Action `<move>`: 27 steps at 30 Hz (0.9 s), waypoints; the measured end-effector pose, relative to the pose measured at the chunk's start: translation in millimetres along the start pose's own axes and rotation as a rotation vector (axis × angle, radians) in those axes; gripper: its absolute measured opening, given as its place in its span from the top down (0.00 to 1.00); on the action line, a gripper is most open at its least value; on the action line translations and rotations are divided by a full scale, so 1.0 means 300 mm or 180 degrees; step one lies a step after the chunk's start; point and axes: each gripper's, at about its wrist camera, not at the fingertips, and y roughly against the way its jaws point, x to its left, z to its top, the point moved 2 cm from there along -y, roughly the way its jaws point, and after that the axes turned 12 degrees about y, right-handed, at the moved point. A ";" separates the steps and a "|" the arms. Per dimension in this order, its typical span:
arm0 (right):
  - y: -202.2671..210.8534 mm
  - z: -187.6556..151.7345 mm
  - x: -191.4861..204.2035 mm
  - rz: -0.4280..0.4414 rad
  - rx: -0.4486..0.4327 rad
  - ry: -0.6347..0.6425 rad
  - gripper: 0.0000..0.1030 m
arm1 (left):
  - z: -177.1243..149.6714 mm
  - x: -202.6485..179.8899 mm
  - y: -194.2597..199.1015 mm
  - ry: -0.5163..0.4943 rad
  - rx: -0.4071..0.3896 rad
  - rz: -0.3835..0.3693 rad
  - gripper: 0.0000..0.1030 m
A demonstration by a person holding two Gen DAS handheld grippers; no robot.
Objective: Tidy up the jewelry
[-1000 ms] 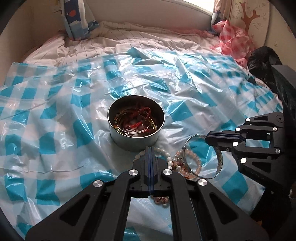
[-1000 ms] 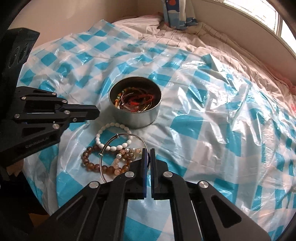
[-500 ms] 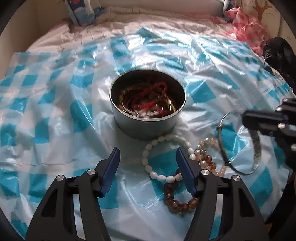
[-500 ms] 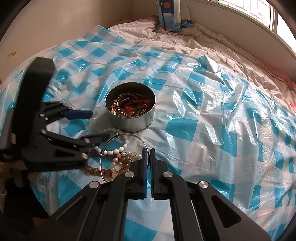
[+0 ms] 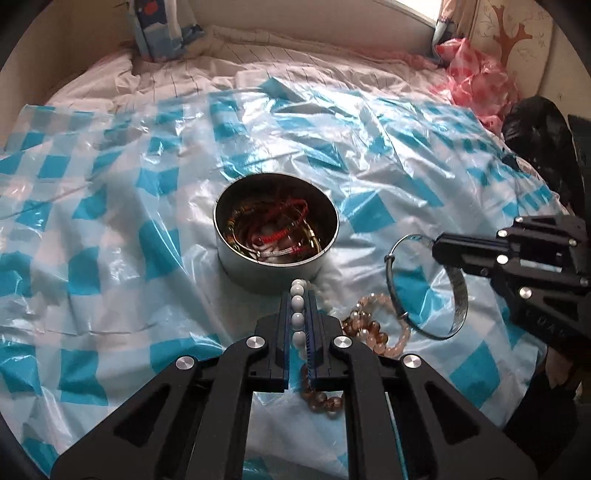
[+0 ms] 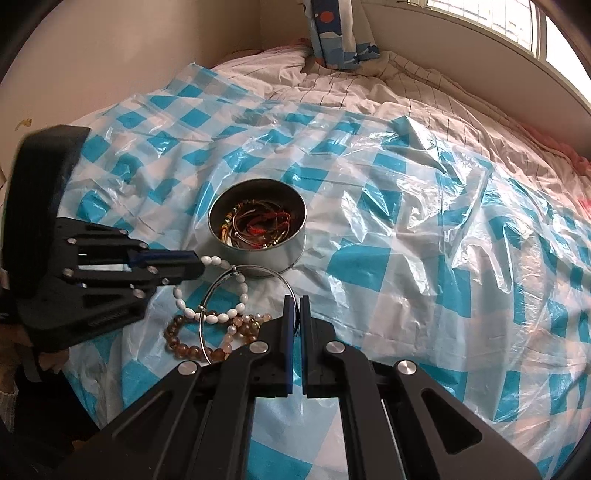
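Note:
A round metal tin (image 5: 276, 246) (image 6: 257, 234) holding red and gold bracelets sits on the blue-checked plastic sheet (image 5: 110, 229). My left gripper (image 5: 297, 295) (image 6: 199, 264) is shut on a white bead bracelet (image 5: 296, 306) (image 6: 207, 299) just in front of the tin. My right gripper (image 6: 294, 306) (image 5: 436, 245) is shut on a thin silver bangle (image 5: 424, 288) (image 6: 221, 288), which stands up off the sheet. A brown bead bracelet (image 6: 184, 341) (image 5: 321, 400) and a pale pink one (image 5: 380, 325) (image 6: 243, 325) lie under them.
The sheet covers a bed with a striped pink cover (image 5: 295, 66). A patterned pillow (image 6: 340, 33) stands at the back. A pink bag (image 5: 476, 70) and a black bag (image 5: 535, 140) lie at the far right in the left wrist view.
My left gripper was shut, opened wide over the white bead bracelet, and has now shut on it. My right gripper stays shut on the silver bangle.

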 end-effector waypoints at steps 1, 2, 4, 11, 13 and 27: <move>0.000 0.005 0.002 0.0004 -0.0017 -0.0005 0.96 | 0.004 -0.004 0.007 0.0001 -0.0022 0.0001 0.94; 0.001 0.010 0.004 0.0004 -0.0031 -0.0004 0.96 | 0.010 -0.011 0.017 -0.0009 -0.0056 -0.0001 0.94; 0.001 0.018 0.008 0.0001 -0.0055 -0.0004 0.96 | 0.023 -0.022 0.035 -0.0030 -0.0111 -0.0010 0.94; 0.000 0.056 0.007 -0.0022 -0.0151 -0.0045 0.96 | 0.061 -0.029 0.071 -0.0041 -0.0255 0.0007 0.94; -0.003 0.065 0.003 -0.0026 -0.0170 -0.0056 0.96 | 0.072 -0.027 0.079 -0.0051 -0.0288 0.0030 0.94; -0.032 0.117 -0.013 -0.0019 -0.0266 -0.0126 0.96 | 0.133 -0.011 0.109 0.0026 -0.0477 -0.0027 0.94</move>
